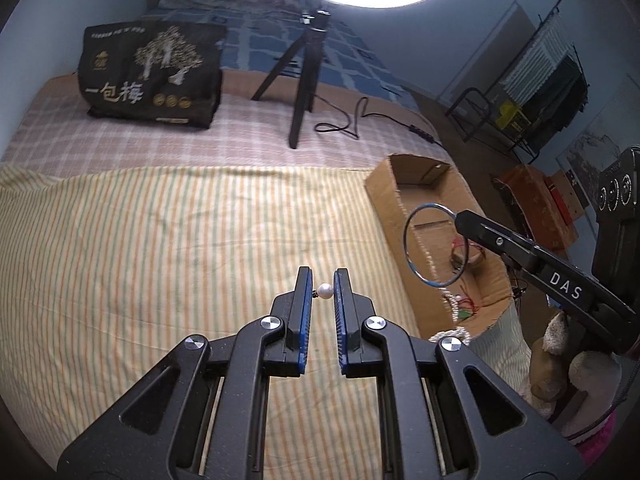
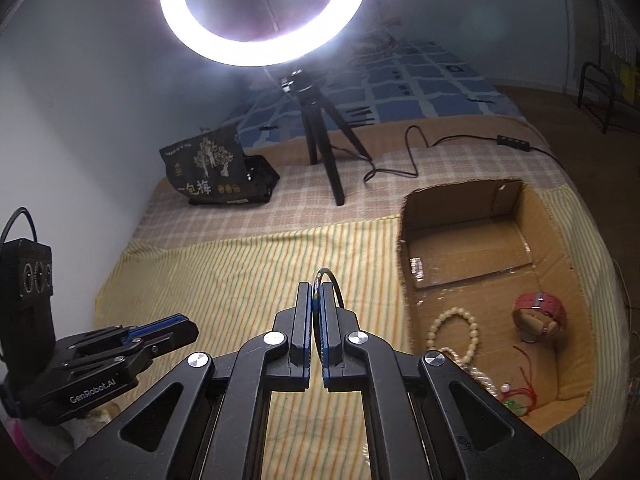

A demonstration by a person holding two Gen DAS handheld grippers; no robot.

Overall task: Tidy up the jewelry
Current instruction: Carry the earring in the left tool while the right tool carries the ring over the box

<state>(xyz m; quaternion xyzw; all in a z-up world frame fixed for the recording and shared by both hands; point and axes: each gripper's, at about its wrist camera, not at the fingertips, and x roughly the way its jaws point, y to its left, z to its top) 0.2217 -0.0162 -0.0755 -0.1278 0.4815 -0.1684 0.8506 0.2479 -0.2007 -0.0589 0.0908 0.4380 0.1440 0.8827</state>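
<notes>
My left gripper point(image 1: 322, 276) is over the striped cloth point(image 1: 180, 240); its jaws stand narrowly apart around a small white pearl piece point(image 1: 325, 291) held between the pads. My right gripper point(image 2: 317, 286) is shut on a thin dark bangle point(image 2: 334, 280), which shows as a full ring in the left wrist view point(image 1: 434, 244), held above the open cardboard box point(image 1: 384, 200). In the right wrist view the box point(image 2: 576, 280) holds a cream bead bracelet point(image 2: 454, 330), a pearl strand point(image 2: 480, 376), a red wristband point(image 2: 540, 310) and red string pieces point(image 2: 524, 392).
A ring light on a black tripod point(image 2: 320, 148) stands behind the cloth, its cable point(image 2: 412, 152) trailing right. A black snack bag point(image 1: 152, 76) lies at the back left. A blue quilt point(image 2: 400, 84) is beyond. The bed's right edge drops to the floor.
</notes>
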